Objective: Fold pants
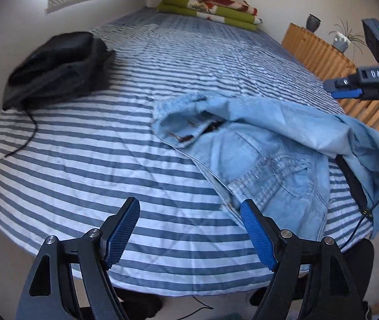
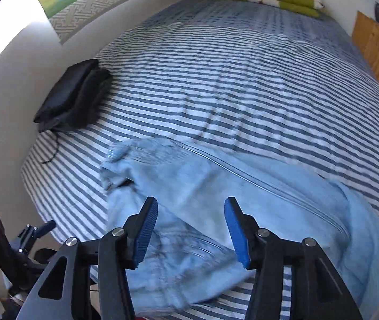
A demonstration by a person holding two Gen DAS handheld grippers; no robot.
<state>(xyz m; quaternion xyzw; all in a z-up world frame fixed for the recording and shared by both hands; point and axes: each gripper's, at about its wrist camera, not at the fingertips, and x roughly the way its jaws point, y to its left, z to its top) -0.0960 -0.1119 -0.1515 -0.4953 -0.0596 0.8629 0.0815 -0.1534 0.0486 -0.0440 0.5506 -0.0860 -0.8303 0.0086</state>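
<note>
The left gripper [image 1: 189, 205] stands wide open with nothing between its blue pads, poised above the striped bedspread [image 1: 96, 176] near the bed's front edge; its right finger tip sits just at the edge of the pale blue jeans [image 1: 277, 165], though whether it touches the cloth I cannot tell. The right gripper [image 2: 190, 208] is partly open and holds nothing, hanging over the jeans [image 2: 216, 186], whose fabric shows blurred below the pads. The jeans lie crumpled at the near right corner of the bed, one part draped over the front edge. To their left runs a broad stretch of bare bedspread, bounded by a dark folded garment [image 1: 58, 64] close to the wall side. Beyond lies more open cover up to the folded green and red blanket [image 1: 210, 8] at the far end. A wooden slatted panel [image 1: 320, 53] lines the right edge.
</note>
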